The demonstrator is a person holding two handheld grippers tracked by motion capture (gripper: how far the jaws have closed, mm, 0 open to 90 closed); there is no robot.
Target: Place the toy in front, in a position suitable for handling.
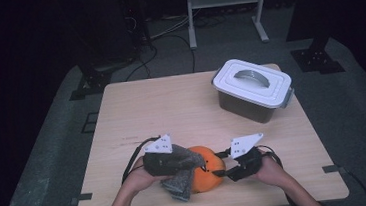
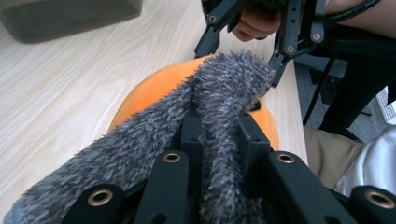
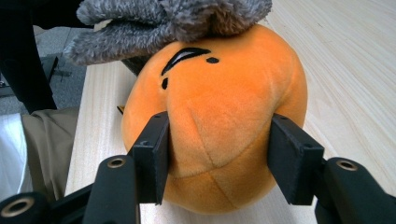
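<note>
An orange plush toy [image 1: 205, 174] with a black stitched face lies near the table's front edge. A grey fuzzy cloth [image 1: 181, 171] is draped over its left side. My left gripper [image 1: 188, 161] is shut on that grey cloth [image 2: 224, 93], which runs up between its jaws [image 2: 219, 126] and over the orange plush [image 2: 154, 93]. From the right, my right gripper [image 1: 220, 165] has its jaws on both sides of the plush [image 3: 224, 107]. Its pads [image 3: 219, 158] dent the soft body. The grey cloth [image 3: 177, 18] rests on top of the toy. The right gripper [image 2: 238, 60] faces the left one.
A grey bin with a white latched lid and handle [image 1: 253, 89] stands at the table's back right. The wooden table [image 1: 171, 109] is bare across its middle and left. The person's lap is just past the front edge.
</note>
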